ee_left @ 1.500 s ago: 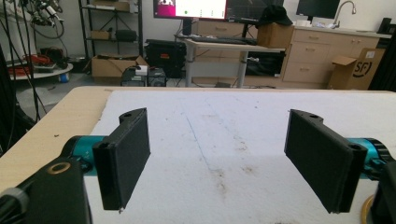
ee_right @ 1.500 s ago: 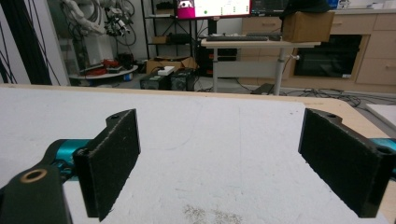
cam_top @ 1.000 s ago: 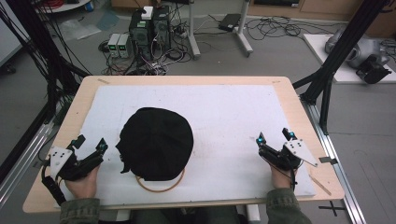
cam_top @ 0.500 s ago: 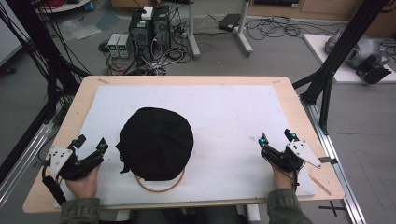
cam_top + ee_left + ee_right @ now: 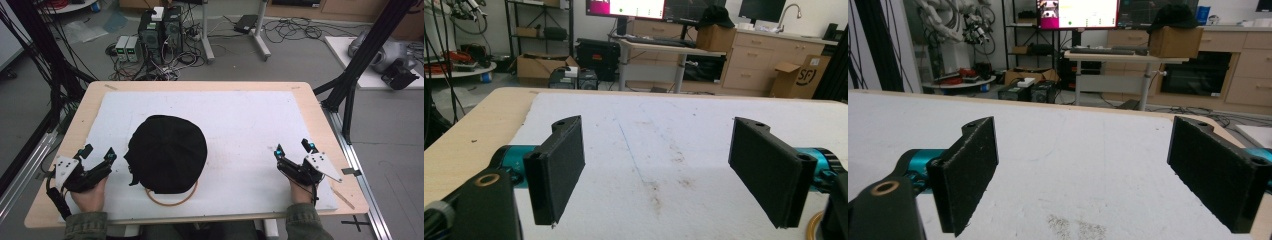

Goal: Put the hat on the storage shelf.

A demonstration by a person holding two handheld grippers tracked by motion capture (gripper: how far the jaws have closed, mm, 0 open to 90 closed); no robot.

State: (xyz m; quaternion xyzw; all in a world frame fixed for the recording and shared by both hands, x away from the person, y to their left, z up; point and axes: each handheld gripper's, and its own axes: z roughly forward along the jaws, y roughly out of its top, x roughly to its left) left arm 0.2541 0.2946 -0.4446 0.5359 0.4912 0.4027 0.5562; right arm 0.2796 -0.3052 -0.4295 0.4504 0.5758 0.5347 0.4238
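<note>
A lab floor strewn with cables and computer boxes lies beyond a wooden worktop covered by a white foam sheet. On the sheet, toward the near edge and left of centre, sits a black cap, crown up, with a thin tan ring showing under its near rim. The left hand-held gripper rests at the near left corner, just beside the cap, jaws spread wide and holding nothing; the right hand-held gripper waits near the right edge, well apart from the cap, its jaws likewise parted and empty. The cap looks like soft, light fabric that would fold and sag when lifted, so a pinch on the rim or on a gathered fold of the crown seems the surest hold; it is unlikely to slip or break. What the ring is, and whether it is joined to the cap, cannot be told, as most of it is hidden beneath the fabric. In the left gripper view only a sliver of the ring shows at the lower right corner.
</note>
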